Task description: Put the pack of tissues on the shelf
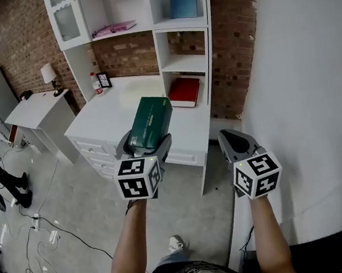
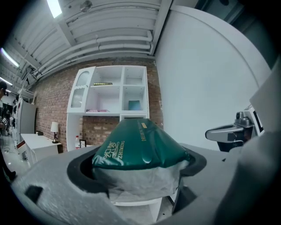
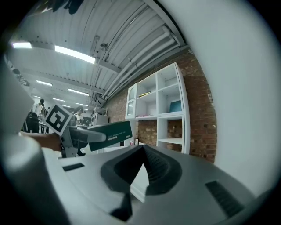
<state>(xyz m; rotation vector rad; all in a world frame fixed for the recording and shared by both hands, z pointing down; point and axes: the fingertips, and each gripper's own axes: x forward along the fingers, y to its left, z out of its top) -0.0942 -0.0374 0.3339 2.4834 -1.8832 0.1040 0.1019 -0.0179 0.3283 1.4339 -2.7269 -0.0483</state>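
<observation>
Tissue pack (image 1: 150,120) clamped in left gripper (image 1: 146,145), well short of shelf (image 1: 185,64); right gripper (image 1: 236,142) closed.

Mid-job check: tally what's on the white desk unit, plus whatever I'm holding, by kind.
tissue pack: 1, held in the left gripper
books: 3 (red book, blue book, pink book)
bottle: 1
picture frame: 1
total: 6
</observation>
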